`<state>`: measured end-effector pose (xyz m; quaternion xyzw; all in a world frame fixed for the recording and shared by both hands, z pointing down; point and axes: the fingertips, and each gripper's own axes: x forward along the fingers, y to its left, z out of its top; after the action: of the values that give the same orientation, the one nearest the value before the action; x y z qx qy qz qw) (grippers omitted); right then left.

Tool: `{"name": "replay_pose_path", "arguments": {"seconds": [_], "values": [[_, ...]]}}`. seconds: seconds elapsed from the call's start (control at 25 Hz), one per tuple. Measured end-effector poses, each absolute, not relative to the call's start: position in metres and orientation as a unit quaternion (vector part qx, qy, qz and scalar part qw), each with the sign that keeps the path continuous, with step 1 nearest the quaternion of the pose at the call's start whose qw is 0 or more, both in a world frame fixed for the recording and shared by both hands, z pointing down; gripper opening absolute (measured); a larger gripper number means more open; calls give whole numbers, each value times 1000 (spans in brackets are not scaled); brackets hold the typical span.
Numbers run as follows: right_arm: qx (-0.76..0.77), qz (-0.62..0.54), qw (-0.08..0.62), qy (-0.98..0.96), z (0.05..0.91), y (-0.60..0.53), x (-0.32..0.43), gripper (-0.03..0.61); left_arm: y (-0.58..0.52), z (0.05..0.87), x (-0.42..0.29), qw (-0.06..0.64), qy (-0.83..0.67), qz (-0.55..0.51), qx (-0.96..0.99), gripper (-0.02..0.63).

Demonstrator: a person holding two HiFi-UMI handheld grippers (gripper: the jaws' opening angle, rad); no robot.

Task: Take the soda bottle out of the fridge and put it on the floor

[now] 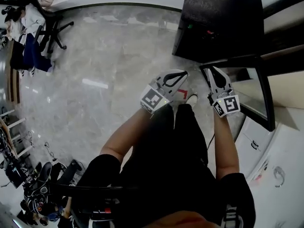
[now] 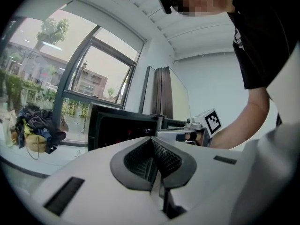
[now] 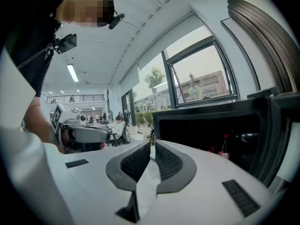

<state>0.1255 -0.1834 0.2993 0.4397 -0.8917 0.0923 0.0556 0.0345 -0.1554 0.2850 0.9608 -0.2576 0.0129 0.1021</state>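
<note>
While poised before the open fridge [image 1: 218, 23], showed left gripper [image 2: 151, 142] and right gripper [image 3: 152, 146] both clenched on nothing. Found soda bottle [image 3: 225, 150] inside the fridge. Risked toppling it if entered with jaws unopened.

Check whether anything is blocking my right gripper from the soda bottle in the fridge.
Nothing visible does. The fridge has its door swung open to the side, and the red-capped soda bottle shows inside the dark compartment, ahead and right of the right gripper. Its jaws are shut, so they would likely need opening first.
</note>
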Motion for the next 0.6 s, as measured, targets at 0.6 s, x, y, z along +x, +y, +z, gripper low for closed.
{"name": "replay_pose_path", "arguments": {"seconds": [0.6], "values": [[520, 74, 34, -850, 455, -339, 190, 197, -258, 424, 94, 90, -317, 4, 944, 3]]}}
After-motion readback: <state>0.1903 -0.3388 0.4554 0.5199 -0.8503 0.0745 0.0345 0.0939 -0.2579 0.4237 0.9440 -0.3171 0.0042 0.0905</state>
